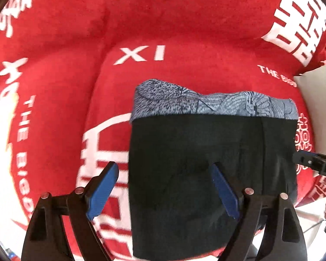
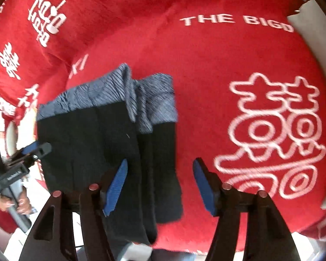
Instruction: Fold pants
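Blue pads of the left claw (image 1: 164,192) stand spread over the dark pants (image 1: 210,169), gripping nothing; the right claw (image 2: 159,187) gapes likewise at their 3 o'clock edge. Pants lie folded on the red blanket (image 1: 76,65), patterned band at 12 o'clock. Folding looks nearly done, though blur hides layers; next, probably one last fold or smoothing.

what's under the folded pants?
The pants lie on a red blanket with white lettering; its print runs under their left edge. Whatever sits directly beneath is covered.
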`<state>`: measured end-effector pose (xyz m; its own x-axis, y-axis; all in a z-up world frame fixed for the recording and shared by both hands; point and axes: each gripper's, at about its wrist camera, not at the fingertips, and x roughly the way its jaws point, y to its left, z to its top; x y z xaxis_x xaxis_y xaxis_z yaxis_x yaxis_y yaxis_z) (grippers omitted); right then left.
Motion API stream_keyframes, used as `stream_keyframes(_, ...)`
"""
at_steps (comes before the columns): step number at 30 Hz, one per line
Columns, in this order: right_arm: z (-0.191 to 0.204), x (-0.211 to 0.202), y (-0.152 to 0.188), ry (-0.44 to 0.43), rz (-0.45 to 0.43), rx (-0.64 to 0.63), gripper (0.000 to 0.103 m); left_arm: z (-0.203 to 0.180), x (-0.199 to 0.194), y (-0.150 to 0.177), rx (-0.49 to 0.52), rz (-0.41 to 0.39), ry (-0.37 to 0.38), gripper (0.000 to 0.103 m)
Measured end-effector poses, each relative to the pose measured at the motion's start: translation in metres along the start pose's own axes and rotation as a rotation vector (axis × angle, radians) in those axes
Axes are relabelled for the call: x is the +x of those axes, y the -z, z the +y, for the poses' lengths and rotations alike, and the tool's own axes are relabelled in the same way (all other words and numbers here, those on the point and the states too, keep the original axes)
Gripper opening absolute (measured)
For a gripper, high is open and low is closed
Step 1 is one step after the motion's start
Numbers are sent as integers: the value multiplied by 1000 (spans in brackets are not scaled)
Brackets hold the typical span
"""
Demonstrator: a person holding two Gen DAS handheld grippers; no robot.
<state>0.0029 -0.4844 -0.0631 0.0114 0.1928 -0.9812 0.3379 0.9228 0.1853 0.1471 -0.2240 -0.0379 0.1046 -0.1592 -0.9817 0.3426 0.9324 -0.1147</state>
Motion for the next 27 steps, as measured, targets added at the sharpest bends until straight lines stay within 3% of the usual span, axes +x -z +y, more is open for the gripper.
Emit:
stream_keyframes(4, 0, -23, 19, 82, 11, -44, 82, -10, -29, 17, -36, -21, -59, 88)
stream_keyframes(6, 5, -33, 27, 78, 10, -65, 82, -20, -42, 29, -44, -19, -97, 103)
stream_keyframes(9, 19, -47, 39, 92, 5, -102, 89, -36, -58, 43, -41, -11, -103, 103)
stream_keyframes(11, 28, -57, 48, 97, -6, -120, 102, -44, -67, 53, -39, -3, -109, 103)
stream_keyframes(17, 63, -82, 71, 96, -66, -117, 103, -63, -89, 70, 37, 13, -141, 103)
stream_keyframes(21, 83, -92, 85, 162, -109, -115, 103, -64, -104, 75, 77, -10, -180, 103)
stream_keyframes(27, 104, -99, 96, 271, -90, -97, 103, -68, -125, 80, 122, -39, -205, 103)
